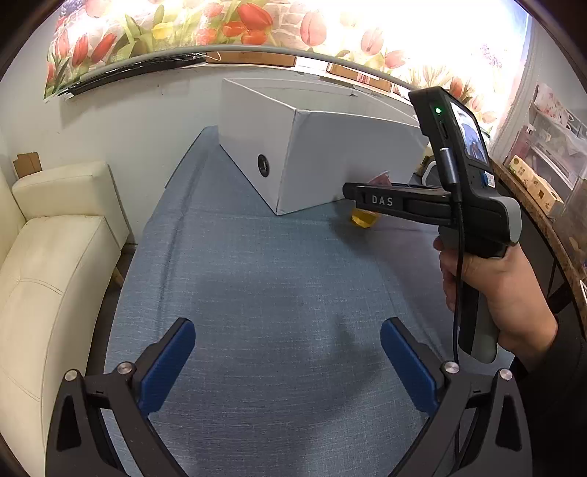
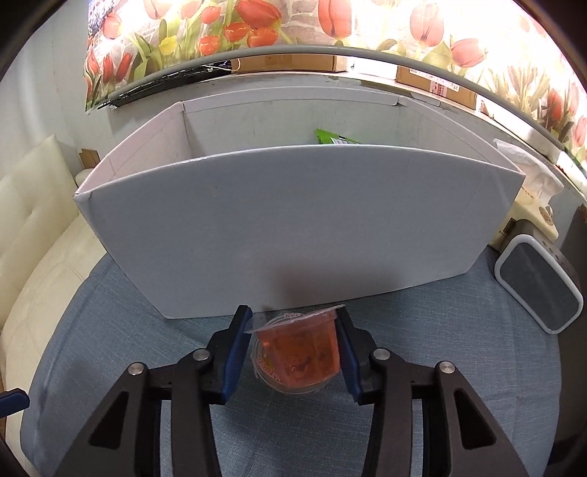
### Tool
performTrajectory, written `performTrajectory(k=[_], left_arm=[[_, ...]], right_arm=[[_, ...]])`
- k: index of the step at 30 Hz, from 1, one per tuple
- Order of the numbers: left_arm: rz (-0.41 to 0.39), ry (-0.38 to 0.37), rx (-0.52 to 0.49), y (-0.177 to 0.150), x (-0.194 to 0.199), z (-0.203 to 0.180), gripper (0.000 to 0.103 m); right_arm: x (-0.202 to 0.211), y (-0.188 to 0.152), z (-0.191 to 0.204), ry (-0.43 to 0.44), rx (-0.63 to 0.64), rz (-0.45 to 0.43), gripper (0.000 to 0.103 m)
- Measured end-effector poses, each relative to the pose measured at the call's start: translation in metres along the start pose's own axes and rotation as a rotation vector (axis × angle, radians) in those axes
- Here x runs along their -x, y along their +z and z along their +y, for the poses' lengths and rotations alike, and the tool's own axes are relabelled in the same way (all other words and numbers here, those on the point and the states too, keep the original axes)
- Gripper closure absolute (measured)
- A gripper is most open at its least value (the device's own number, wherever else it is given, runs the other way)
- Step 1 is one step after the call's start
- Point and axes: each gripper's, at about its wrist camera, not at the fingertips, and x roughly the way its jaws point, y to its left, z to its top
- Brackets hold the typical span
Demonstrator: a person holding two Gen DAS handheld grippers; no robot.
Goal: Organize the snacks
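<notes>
Closest to the right wrist camera, the right gripper [image 2: 291,348] has its two blue fingers [image 2: 232,357] around one orange jelly cup [image 2: 299,354]. The right finger touches the side of the cup. The left finger is right by the cup's rim, but it is hard to tell if it presses there. The cup is tipped on its side on the blue cloth [image 2: 422,330], with its clear lid pointing toward the box.

Just behind the cup stands one big white box [image 2: 293,227]. It is open on top. One green snack bag [image 2: 326,137] peeks over its front wall from inside. To the right of the box sits one small grey speaker [image 2: 539,290] with a white edge.

In the left wrist view, the left gripper [image 1: 288,357] has its two blue fingers [image 1: 167,365] spread wide apart, with nothing between them, only the blue cloth below. Farther off on the right, one hand [image 1: 491,293] holds the handle of the right gripper, which reaches toward the bottom of the white box. One cream sofa [image 1: 51,264] stands on the left. Red tulip pictures [image 1: 253,22] cover the wall at the back.
</notes>
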Motion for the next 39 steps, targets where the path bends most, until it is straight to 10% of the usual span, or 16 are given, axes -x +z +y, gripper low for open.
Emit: performTrajectory(k=[19,39], left_arm=[[-0.021,-0.028,-0.08,0.022,-0.019,-0.051,0.0],[0.032,0.038,-0.071,0.075,-0.124,-0.117,0.0]], right_arm=[[0.138,-0.036,-0.03,0.029,0.002,-0.159,0.055],[0.194,-0.125,-0.113,-0.007,-0.113,-0.106,0.055]])
